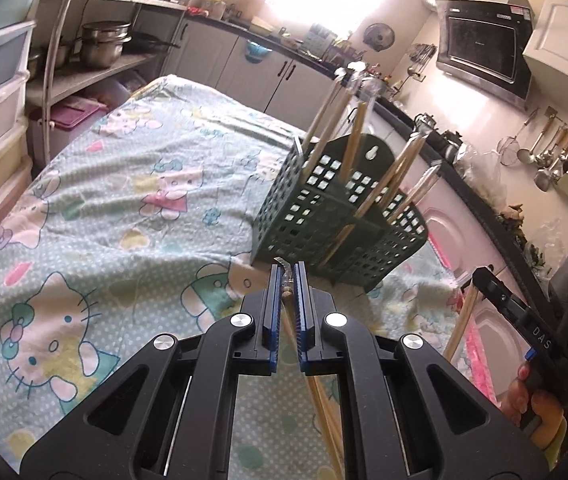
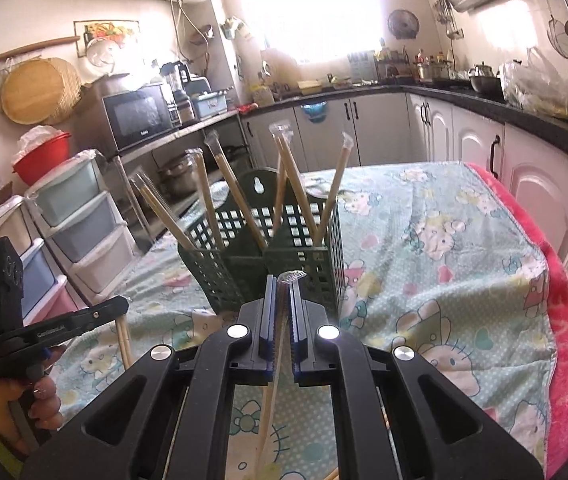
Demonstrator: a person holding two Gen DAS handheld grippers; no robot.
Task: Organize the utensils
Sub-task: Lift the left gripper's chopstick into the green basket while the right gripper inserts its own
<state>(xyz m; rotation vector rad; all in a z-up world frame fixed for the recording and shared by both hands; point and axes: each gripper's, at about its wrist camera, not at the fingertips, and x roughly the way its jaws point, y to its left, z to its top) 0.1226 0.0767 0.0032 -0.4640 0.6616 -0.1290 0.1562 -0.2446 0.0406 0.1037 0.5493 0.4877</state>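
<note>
A dark green perforated utensil holder [image 1: 335, 216] stands on the table, also in the right wrist view [image 2: 268, 252]. Several wrapped pairs of wooden chopsticks [image 1: 357, 136] lean out of its compartments [image 2: 228, 184]. My left gripper [image 1: 288, 268] is shut on a wrapped chopstick pair [image 1: 319, 400] just in front of the holder; it hangs down below the fingers. My right gripper [image 2: 282, 280] is shut on another wrapped chopstick pair [image 2: 270, 392], its plastic tip poking out above the fingers, close to the holder's front. Each gripper shows in the other's view [image 1: 523, 320] [image 2: 44, 332].
The table carries a Hello Kitty cloth [image 1: 84, 220] over a pink blanket [image 2: 563, 360]. Plastic drawers [image 2: 84, 216] and a shelf with pots [image 1: 104, 44] stand to one side, kitchen cabinets [image 2: 483, 152] and counter to the other.
</note>
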